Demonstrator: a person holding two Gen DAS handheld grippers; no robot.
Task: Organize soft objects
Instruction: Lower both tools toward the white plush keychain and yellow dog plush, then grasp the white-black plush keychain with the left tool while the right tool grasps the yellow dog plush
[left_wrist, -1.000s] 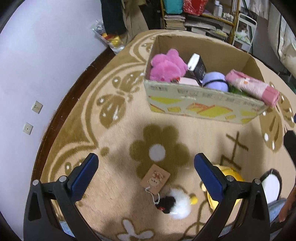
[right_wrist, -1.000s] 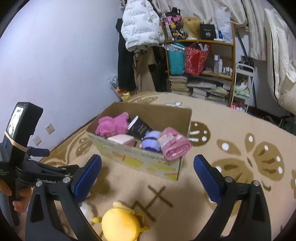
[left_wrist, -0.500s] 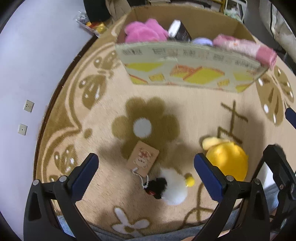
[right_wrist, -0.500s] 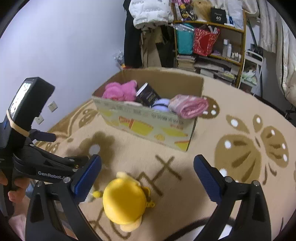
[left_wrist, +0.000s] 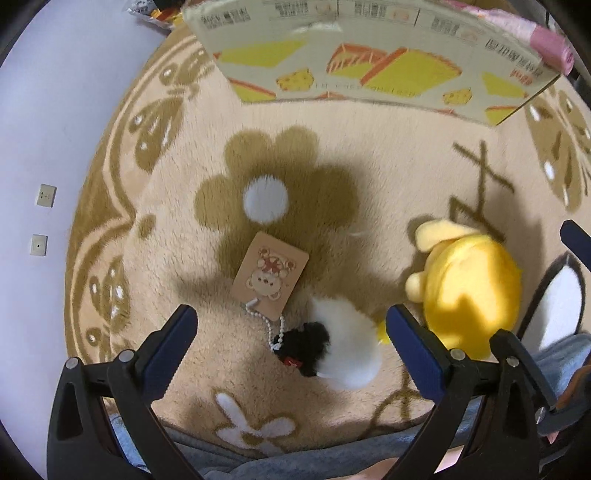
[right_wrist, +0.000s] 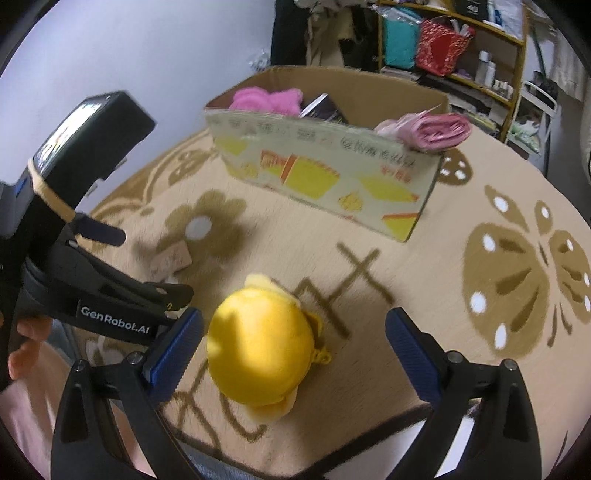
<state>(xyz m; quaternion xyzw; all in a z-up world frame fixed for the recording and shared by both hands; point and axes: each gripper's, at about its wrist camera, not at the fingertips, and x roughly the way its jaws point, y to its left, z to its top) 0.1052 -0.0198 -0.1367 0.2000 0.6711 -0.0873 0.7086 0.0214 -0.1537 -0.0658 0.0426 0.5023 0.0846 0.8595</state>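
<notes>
A small black-and-white plush keychain (left_wrist: 334, 349) lies on the carpet with a bead chain and a card tag (left_wrist: 270, 280). My left gripper (left_wrist: 291, 341) is open and hovers right over it, the plush between its blue pads. A round yellow plush (left_wrist: 471, 282) (right_wrist: 258, 350) sits to its right. My right gripper (right_wrist: 293, 341) is open just above the yellow plush, which lies towards its left finger. The cardboard box (right_wrist: 321, 173) (left_wrist: 369, 55) stands beyond, holding a pink plush (right_wrist: 266, 99), a dark box and a pink rolled cloth (right_wrist: 436, 129).
A black-and-white plush (left_wrist: 561, 295) lies at the right edge of the left wrist view. The other gripper's body (right_wrist: 74, 236) and a hand fill the left of the right wrist view. Shelves (right_wrist: 461, 44) and hanging clothes stand behind the box. The white wall (left_wrist: 37, 110) runs along the left.
Both grippers have dropped lower and closer to the carpet. The keychain plush now sits between the left pads, and the yellow plush has come up close under the right gripper.
</notes>
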